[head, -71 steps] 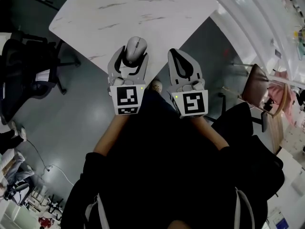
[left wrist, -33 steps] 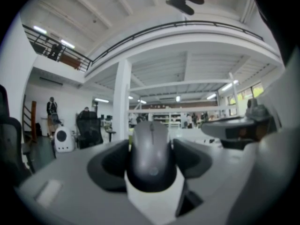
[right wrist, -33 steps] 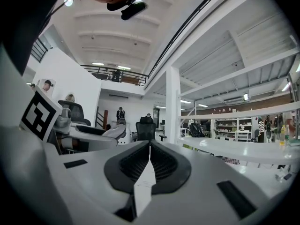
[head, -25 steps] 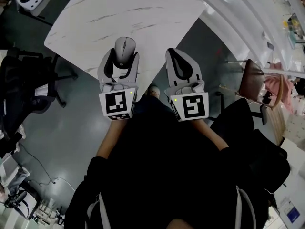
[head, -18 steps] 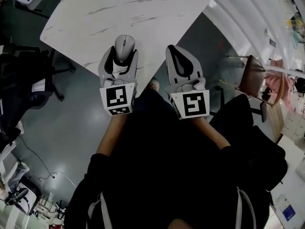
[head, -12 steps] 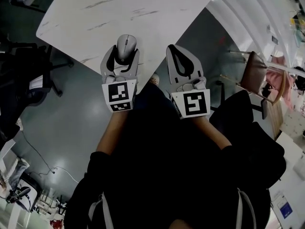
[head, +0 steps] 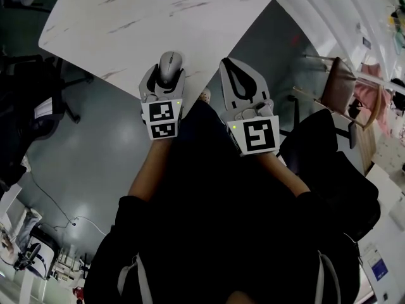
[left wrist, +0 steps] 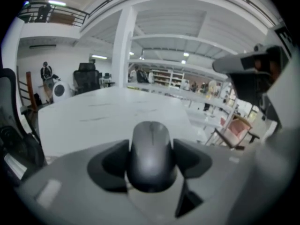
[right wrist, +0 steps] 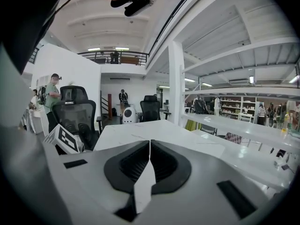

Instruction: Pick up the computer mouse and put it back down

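- The left gripper [head: 169,75] sits just left of centre in the head view, and its fingers [left wrist: 108,161] stand fairly wide, clamped on the two sides of the computer mouse [head: 170,62].
- In the left gripper view the grey mouse [left wrist: 151,153] fills the gap between the dark pads, its scroll-wheel end pointing away from the camera.
- The mouse lies over the near edge of the white marbled tabletop [head: 158,11]; whether it touches the surface cannot be told.
- The right gripper [head: 229,65] is just right of the left one, near the tabletop's edge.
- Its fingers [right wrist: 133,165] are pressed together tip to tip, with nothing between them.
- A black office chair [head: 31,106] stands on the dark floor [head: 101,157] at the left of the head view.
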The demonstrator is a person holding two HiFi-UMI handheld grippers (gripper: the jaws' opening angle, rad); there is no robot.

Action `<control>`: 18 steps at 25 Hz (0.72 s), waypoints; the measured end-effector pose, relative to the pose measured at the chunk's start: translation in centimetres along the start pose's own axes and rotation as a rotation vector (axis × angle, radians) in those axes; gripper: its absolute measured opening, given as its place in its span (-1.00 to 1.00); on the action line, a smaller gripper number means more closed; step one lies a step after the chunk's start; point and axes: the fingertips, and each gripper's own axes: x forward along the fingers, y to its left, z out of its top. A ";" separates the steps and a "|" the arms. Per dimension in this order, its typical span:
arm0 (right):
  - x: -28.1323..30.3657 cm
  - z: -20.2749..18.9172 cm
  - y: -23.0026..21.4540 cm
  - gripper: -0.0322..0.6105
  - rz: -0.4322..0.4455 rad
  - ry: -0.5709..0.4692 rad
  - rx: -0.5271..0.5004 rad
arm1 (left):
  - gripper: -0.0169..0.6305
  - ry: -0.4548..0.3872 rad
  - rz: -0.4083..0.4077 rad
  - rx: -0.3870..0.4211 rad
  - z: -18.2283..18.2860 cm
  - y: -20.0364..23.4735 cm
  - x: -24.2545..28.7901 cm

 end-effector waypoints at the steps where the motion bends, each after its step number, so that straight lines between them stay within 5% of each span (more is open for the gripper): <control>1: 0.1 -0.1 0.0 -0.84 0.000 0.003 0.000 | -0.03 0.015 -0.003 0.001 -0.5 0.0 0.2; 11: 0.3 -1.7 0.7 -0.84 0.010 0.038 0.007 | -0.02 0.158 -0.037 0.007 -4.3 -0.8 1.7; 18: 0.2 -1.9 0.4 -0.84 0.005 0.043 0.011 | 0.10 0.180 -0.053 0.041 -4.9 -1.4 1.8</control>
